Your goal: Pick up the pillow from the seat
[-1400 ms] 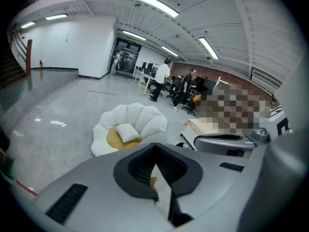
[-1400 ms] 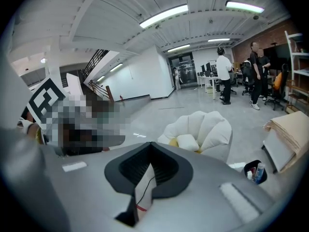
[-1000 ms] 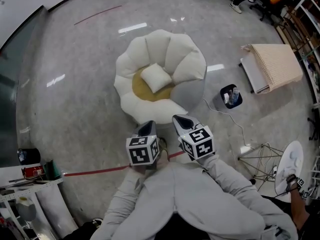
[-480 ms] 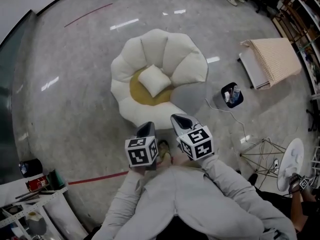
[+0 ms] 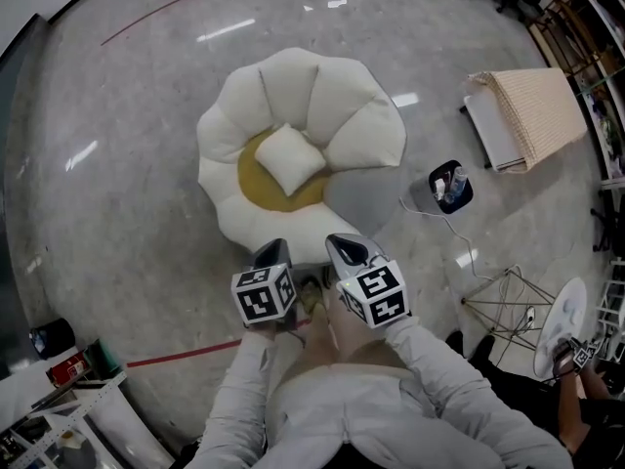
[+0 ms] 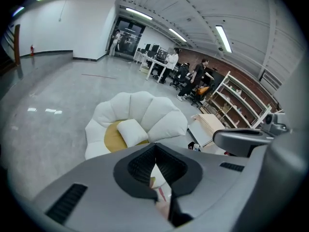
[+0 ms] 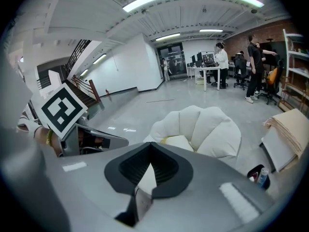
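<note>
The pillow [image 5: 290,157] lies on the seat [image 5: 363,130]. The left gripper [image 5: 274,253] and right gripper [image 5: 344,244] hover near it, jaws together and empty.

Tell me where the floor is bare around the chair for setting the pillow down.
Bare floor lies left of the chair and beyond its back. The chair's right is crowded: bin, wire stand, blanket-draped board.

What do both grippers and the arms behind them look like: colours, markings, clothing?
The left gripper and right gripper match: grey shells tapering forward, lined with black ribbed padding at the jaws. Each carries a white cube printed with black square markers. No cables show. Both arms wear light grey long sleeves.
</note>
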Motion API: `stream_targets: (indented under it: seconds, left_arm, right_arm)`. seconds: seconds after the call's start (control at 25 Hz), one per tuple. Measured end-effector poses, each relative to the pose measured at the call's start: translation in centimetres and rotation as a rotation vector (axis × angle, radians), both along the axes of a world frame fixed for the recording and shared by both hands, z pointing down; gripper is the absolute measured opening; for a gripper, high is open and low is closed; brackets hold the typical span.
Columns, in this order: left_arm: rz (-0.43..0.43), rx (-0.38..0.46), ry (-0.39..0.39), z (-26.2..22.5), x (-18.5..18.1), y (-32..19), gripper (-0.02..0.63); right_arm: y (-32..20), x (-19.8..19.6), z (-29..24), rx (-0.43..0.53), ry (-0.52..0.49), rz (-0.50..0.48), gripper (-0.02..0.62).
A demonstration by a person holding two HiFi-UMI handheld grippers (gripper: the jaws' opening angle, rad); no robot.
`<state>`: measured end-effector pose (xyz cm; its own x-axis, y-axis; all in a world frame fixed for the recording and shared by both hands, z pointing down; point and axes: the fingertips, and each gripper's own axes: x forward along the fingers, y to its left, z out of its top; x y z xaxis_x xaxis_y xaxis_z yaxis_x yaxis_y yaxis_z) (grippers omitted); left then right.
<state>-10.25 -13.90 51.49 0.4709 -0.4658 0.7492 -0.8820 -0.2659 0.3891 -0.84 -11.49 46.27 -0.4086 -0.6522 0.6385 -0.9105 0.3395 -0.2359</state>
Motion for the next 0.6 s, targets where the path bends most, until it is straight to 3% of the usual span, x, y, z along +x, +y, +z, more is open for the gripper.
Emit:
stream_targets:
  seconds: [0.28, 0.6]
  left_arm:
    - [-0.067, -0.086, 0.036, 7.7, 1.0, -5.0, 0.006]
    - [-0.106, -0.15, 0.037, 18.1, 2.7, -10.0, 0.009]
  right_arm:
    - [-3.9, 1.5, 6.9, -0.074, -0.03, 0.025, 0.0]
    - [-8.9, 3.0, 15.1, -0.12, -0.03, -0.016, 0.0]
